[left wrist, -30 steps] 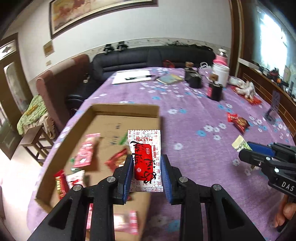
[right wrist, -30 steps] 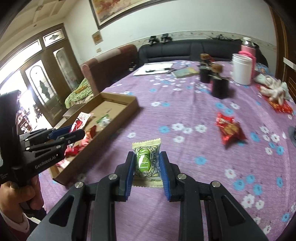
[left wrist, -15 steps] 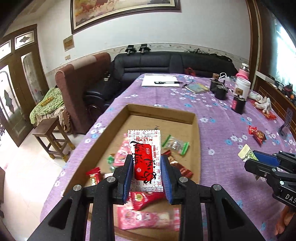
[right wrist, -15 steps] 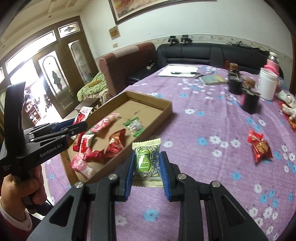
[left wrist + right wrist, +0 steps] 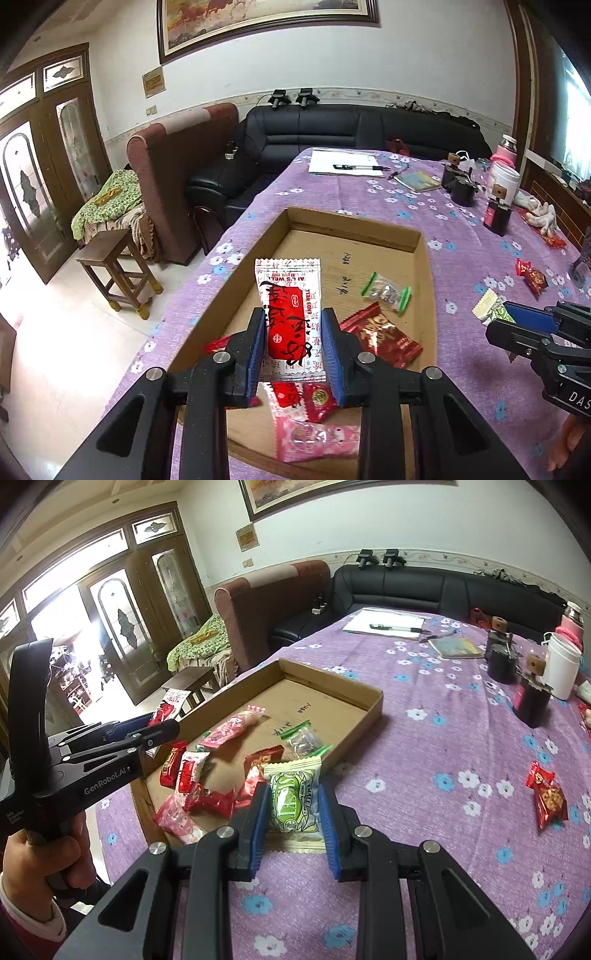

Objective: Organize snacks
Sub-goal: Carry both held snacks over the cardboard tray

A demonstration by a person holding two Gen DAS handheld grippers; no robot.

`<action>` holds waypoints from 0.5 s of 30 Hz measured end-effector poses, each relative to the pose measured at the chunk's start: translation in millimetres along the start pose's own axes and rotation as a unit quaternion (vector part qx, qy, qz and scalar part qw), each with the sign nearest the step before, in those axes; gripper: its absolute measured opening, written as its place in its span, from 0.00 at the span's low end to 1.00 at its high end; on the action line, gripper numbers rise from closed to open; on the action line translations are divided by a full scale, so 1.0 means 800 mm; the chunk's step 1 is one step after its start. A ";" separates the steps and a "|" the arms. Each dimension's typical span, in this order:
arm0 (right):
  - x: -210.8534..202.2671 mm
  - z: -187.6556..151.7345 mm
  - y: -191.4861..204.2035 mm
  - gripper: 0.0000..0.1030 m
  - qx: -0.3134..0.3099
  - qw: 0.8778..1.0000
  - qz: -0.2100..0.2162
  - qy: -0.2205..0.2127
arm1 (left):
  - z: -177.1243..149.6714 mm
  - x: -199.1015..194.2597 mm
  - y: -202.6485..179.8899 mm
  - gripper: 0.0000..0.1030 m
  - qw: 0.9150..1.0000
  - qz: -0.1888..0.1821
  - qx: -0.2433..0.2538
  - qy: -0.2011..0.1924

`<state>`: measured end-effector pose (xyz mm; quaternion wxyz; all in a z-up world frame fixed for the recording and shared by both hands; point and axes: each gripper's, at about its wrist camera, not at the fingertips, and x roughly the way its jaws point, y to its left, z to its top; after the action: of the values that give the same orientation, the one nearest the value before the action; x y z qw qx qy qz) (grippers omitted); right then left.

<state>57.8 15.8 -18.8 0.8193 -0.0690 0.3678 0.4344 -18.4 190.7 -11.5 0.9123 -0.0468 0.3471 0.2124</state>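
My left gripper [image 5: 293,339] is shut on a red and white snack packet [image 5: 290,317] and holds it above the near end of a shallow cardboard tray [image 5: 354,225]. The tray holds several snacks: a dark red packet [image 5: 380,338], a clear green-edged bag [image 5: 386,291] and pink ones [image 5: 317,439]. My right gripper [image 5: 293,812] is shut on a green and cream snack packet [image 5: 293,797], just over the tray's [image 5: 373,709] near right edge. The left gripper [image 5: 147,731] shows at the left of the right wrist view; the right gripper [image 5: 517,321] shows at the right of the left wrist view.
A red snack packet [image 5: 546,799] lies loose on the purple flowered tablecloth [image 5: 443,738]. Dark cups [image 5: 532,701], a white jar [image 5: 561,668], a notebook [image 5: 458,648] and papers with a pen [image 5: 384,624] stand at the far end. A sofa and armchair are behind the table.
Both grippers have moved left over the tray with their packets still held. The right gripper has come from the open tablecloth to the tray's edge.
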 end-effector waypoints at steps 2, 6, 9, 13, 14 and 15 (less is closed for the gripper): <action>0.004 0.003 0.002 0.26 -0.002 1.000 0.001 0.001 | 0.001 0.002 0.003 0.30 1.000 0.003 -0.001 0.000; 0.014 0.007 0.004 0.26 -0.003 1.000 0.003 0.005 | 0.002 0.007 0.007 0.30 1.000 0.005 -0.003 0.003; 0.022 0.010 0.005 0.26 -0.004 1.000 0.005 0.008 | 0.003 0.013 0.010 0.30 1.000 0.008 -0.005 0.005; 0.031 0.016 0.007 0.26 -0.007 1.000 0.007 0.010 | 0.005 0.022 0.014 0.30 1.000 0.012 -0.007 0.008; 0.034 0.018 0.007 0.26 -0.008 1.000 0.007 0.011 | 0.005 0.023 0.016 0.30 1.000 0.013 -0.007 0.009; 0.036 0.021 0.007 0.26 -0.008 1.000 0.008 0.011 | 0.006 0.025 0.017 0.30 1.000 0.014 -0.008 0.010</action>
<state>72.4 45.7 -25.0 0.8113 -0.0769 0.3735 0.4432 -7.8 211.2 -20.1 0.9056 -0.0510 0.3548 0.2270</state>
